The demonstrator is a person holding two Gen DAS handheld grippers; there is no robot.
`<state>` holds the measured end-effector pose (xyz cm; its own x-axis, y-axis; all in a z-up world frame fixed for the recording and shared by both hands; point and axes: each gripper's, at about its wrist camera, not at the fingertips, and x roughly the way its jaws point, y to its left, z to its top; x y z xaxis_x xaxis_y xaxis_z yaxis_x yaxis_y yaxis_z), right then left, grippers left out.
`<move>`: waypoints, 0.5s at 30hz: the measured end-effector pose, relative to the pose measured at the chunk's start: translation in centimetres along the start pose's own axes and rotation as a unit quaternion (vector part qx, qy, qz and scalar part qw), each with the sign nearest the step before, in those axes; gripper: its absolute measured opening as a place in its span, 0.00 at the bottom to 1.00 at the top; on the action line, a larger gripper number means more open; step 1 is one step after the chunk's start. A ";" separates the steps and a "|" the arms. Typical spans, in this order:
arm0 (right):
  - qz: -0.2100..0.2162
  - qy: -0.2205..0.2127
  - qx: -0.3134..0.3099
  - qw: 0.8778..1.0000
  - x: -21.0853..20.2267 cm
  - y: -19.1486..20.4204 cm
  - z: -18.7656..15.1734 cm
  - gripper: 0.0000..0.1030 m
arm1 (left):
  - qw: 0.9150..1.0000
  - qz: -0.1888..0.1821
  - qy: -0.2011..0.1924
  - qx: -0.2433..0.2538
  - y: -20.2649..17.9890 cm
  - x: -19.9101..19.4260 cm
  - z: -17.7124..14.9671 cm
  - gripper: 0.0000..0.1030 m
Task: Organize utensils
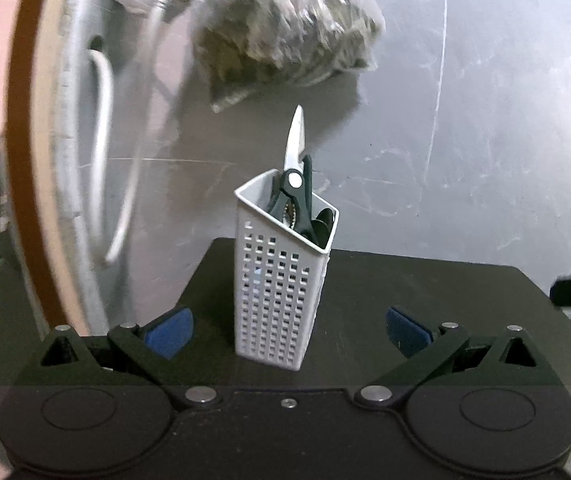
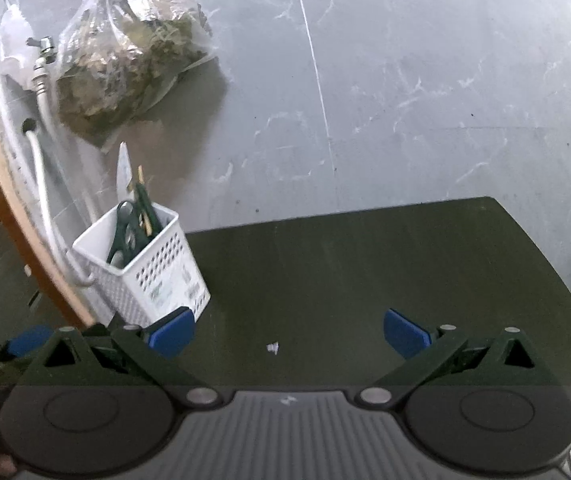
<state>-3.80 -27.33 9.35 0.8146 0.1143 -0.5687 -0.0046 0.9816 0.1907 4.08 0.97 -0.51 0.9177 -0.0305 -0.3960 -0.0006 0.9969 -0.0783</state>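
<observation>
I'm working over a dark tabletop that fills the lower half of my right view. Behind it is a grey, marbled tiled wall with thin white seams. At upper left a clear bag hangs beside a metal tap and white hoses.

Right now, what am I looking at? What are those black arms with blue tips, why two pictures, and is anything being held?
No robot: a person carries a hand-held gripper in each hand, each with its own camera looking along its fingers. One picture is from the left gripper, one from the right gripper. The blue tips are finger pads. Both stand open and hold nothing. On the dark table stands a white holder with scissors inside. A plastic bag hangs on the wall behind.
</observation>
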 end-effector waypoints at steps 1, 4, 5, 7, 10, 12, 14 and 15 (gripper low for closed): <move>0.003 0.002 -0.002 1.000 -0.5 -0.2 -0.4 1.00 | 1.000 0.006 -0.001 -0.004 -0.2 -0.9 -0.1 0.99; 0.012 0.009 -0.005 1.000 -2.0 -0.8 -1.6 1.00 | 1.000 0.018 -0.002 -0.010 -0.6 -3.5 -0.6 0.99; 0.015 0.011 -0.006 1.000 -2.5 -1.0 -2.0 1.00 | 1.000 0.021 -0.002 -0.011 -0.7 -4.2 -0.7 0.99; 0.018 0.015 -0.009 1.000 -3.2 -1.2 -2.6 1.00 | 1.000 0.026 0.001 -0.012 -1.1 -5.6 -0.9 0.99; 0.022 0.019 -0.008 1.000 -4.1 -1.5 -3.3 1.00 | 0.999 0.028 0.007 -0.013 -1.4 -7.2 -1.3 0.99; 0.023 0.022 -0.006 0.999 -4.5 -1.6 -3.6 1.00 | 0.999 0.028 0.010 -0.011 -1.5 -7.9 -1.4 0.99; 0.022 0.026 -0.004 0.999 -4.7 -1.8 -4.0 1.00 | 0.999 0.027 0.015 -0.011 -1.6 -8.3 -1.5 0.99; 0.021 0.028 -0.002 0.999 -4.8 -1.8 -4.2 1.00 | 0.999 0.027 0.018 -0.011 -1.6 -8.4 -1.5 0.99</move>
<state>-10.12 -29.00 8.39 0.7798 0.1628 -0.6045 -0.0404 0.9767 0.2109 -4.23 -0.49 1.58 0.9017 0.0194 -0.4320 -0.0580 0.9954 -0.0763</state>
